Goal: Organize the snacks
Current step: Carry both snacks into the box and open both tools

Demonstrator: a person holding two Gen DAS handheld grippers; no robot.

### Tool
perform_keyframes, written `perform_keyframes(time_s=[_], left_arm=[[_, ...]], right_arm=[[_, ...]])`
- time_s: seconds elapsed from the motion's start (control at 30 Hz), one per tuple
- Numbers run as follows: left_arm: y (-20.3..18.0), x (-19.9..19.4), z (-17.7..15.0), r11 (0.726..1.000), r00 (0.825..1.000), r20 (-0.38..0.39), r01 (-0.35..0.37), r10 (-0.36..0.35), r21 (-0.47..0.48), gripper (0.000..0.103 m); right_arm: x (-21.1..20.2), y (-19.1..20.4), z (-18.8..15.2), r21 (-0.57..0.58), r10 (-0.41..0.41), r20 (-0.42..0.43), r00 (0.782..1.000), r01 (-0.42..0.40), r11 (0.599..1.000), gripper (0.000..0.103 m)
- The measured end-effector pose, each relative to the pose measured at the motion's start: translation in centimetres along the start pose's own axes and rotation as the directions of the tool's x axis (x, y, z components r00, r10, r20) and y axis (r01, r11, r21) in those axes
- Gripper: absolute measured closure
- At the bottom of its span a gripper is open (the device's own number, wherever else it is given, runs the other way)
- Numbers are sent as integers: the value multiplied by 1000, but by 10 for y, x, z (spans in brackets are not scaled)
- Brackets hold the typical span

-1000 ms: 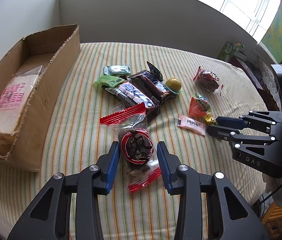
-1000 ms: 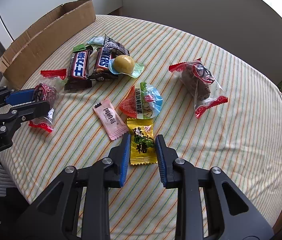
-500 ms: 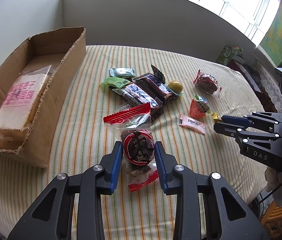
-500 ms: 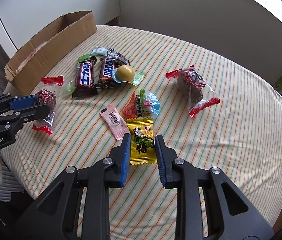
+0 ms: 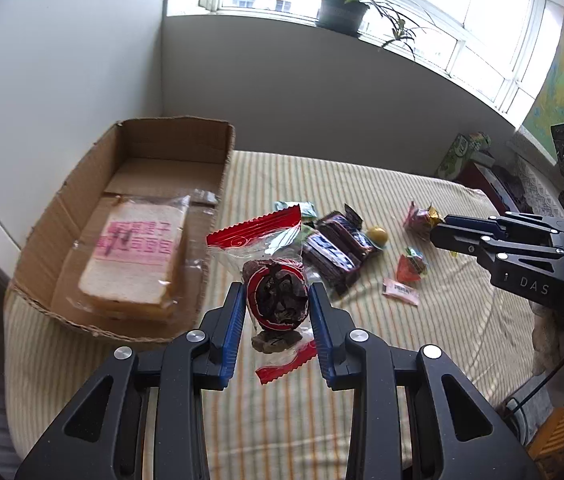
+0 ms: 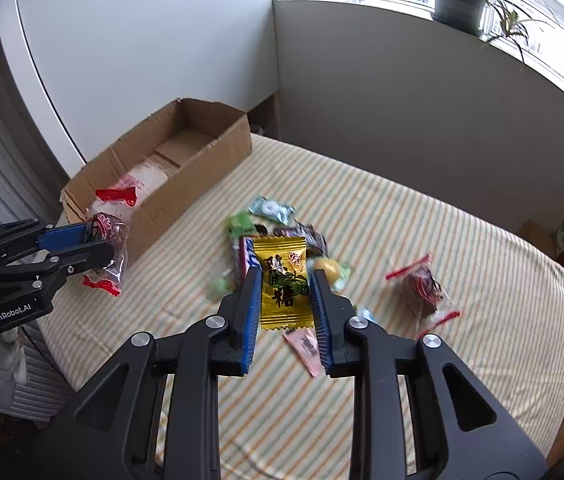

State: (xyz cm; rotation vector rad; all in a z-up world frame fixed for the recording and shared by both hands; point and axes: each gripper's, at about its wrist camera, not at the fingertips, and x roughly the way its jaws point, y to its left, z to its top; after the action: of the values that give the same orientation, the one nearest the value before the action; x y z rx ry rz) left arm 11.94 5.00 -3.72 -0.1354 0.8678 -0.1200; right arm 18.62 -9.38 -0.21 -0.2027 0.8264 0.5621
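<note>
Gripping a clear, red-trimmed packet of dark dried fruit (image 5: 275, 298), the left gripper (image 5: 275, 320) holds it clear of the striped tablecloth (image 5: 462, 344); its jaws closed a little further on the packet within the last second and now press on both sides of it. At lower centre of the right wrist view, the right gripper (image 6: 286, 300) is clamped on a yellow candy packet (image 6: 282, 284), also off the cloth.

The cardboard box (image 5: 209, 136) sits at left centre of the left wrist view, with a wrapped slice of bread (image 5: 133, 256) already lying inside. Still scattered at centre right of that view are the chocolate bars (image 5: 334, 248), a round yellow candy (image 5: 376, 235), a small pink sachet (image 5: 401, 291) and an orange and green packet (image 5: 412, 268). A second red-trimmed packet (image 6: 422, 288) lies at centre right of the right wrist view.

My worry is the film: the left pads seem to squeeze the bulge more than the wrapper, so a quick swing could let the slick packet slide out short of the box. The yellow candy is thin and flat and might twist in the jaws or drop among the loose snacks. Both grippers heading for the same box could also bump each other, or clip its raised near wall.
</note>
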Motion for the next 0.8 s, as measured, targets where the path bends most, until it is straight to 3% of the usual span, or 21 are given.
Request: perform_keyframes(time_s=[0.37, 0.8], left_arm=[[73, -15, 26, 992, 993, 45, -109, 112, -66, 72], [121, -1, 31, 978, 989, 1, -144, 146, -148, 72]], right_arm=[[46, 69, 82, -48, 73, 21, 997, -72, 996, 78], [118, 120, 115, -92, 79, -53, 995, -84, 992, 78]])
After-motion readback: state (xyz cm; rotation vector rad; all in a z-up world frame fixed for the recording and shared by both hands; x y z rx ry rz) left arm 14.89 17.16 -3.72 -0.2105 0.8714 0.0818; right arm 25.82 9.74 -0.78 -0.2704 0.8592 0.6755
